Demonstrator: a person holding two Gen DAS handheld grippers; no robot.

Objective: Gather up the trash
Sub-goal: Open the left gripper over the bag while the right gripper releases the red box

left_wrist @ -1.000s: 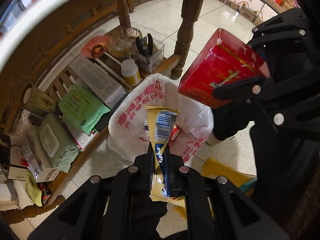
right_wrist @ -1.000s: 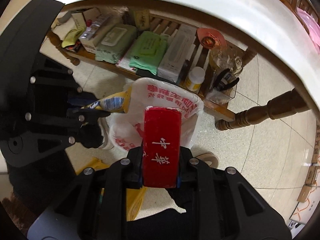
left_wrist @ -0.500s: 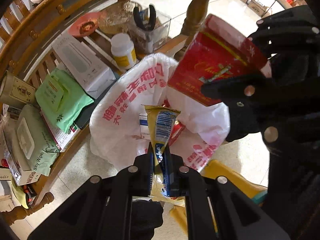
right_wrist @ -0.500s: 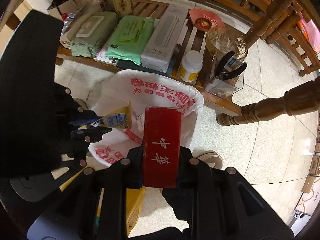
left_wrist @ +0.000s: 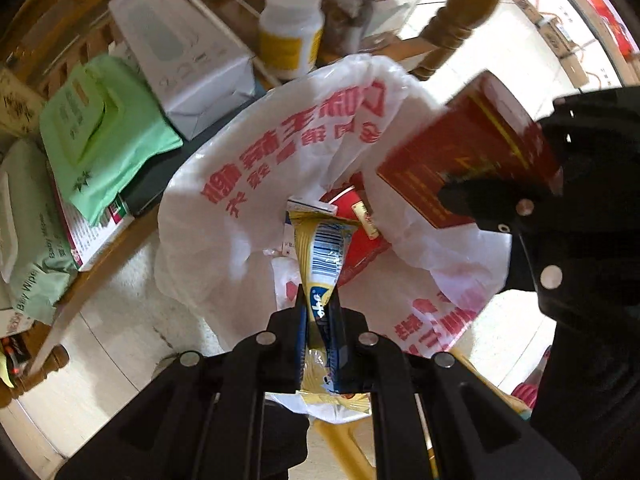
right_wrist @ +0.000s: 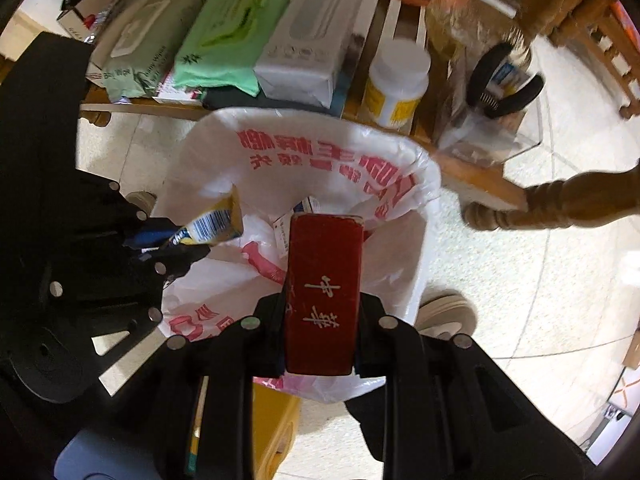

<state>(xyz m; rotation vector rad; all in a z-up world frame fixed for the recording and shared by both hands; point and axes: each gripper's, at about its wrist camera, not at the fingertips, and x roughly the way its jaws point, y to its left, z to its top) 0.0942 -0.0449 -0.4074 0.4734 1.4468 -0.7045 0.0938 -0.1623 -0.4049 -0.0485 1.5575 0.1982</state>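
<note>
At the bottom centre of the left wrist view, a yellow snack wrapper (left_wrist: 320,258) with a barcode is pinched tight between the fingers of the left gripper (left_wrist: 319,300); its free end is held over the open mouth of a white plastic bag (left_wrist: 248,184) printed with red characters. Inside the bag, in the middle of the frame, red packaging (left_wrist: 360,236) and a scrap of white paper can be made out. At the right edge of that view, a red box (left_wrist: 464,160) is seen clamped by the right gripper (left_wrist: 500,200), above the bag's right rim.

In the right wrist view, the same red box (right_wrist: 322,288), marked with pale characters, is gripped on both sides at the bottom centre by the right gripper (right_wrist: 320,304), directly over the bag (right_wrist: 320,148). At the left of that frame, the wrapper (right_wrist: 212,226) is seen held in the left gripper (right_wrist: 168,244).

Beyond the bag, toward the top of both frames, a low wooden shelf (right_wrist: 160,108) is loaded with a green wipes pack (right_wrist: 232,40), a white box (right_wrist: 316,36), a white bottle with a yellow label (right_wrist: 396,88) and a clear container (right_wrist: 492,120). A turned wooden leg (right_wrist: 552,204) is seen at the right, on the pale tiled floor (right_wrist: 520,300).
</note>
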